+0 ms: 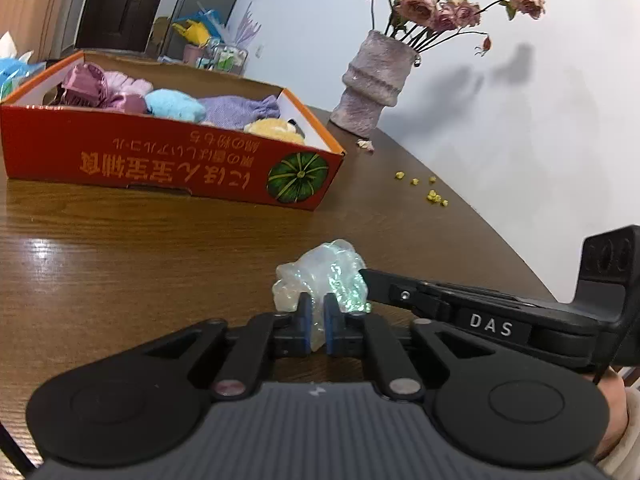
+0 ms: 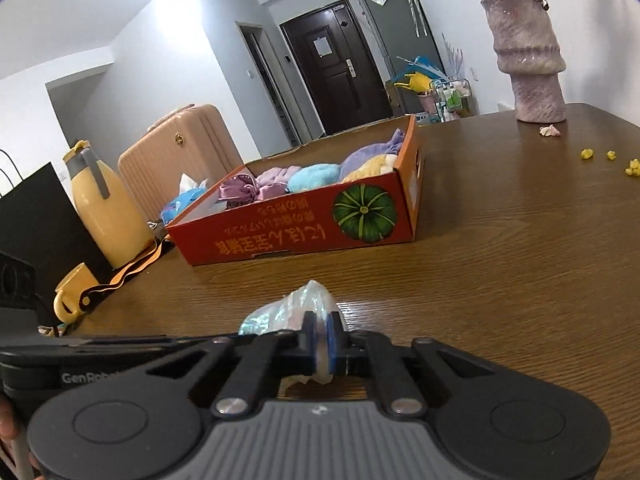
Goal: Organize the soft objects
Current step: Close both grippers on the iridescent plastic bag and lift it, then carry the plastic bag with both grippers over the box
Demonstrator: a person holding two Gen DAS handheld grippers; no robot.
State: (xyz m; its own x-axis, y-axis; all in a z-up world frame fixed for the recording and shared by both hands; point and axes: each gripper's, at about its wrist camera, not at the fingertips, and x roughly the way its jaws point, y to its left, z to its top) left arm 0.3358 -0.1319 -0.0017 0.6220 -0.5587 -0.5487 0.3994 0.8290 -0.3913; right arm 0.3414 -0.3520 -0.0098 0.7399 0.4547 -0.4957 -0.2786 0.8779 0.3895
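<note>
While clenched on the plastic wad point(image 1: 322, 276), both hand-held grippers point(image 1: 316, 320) point(image 2: 320, 340), one lettered "DAS"

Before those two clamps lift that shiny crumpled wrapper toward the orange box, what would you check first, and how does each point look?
1. Left gripper shut on the plastic wrapper: ok.
2. Right gripper shut on it too: ok.
3. Wrapper off the table: cannot tell.
4. Box open on top: ok.
5. Free room among the soft things inside: cannot tell.
6. Vase well aside of the path: ok.
</note>
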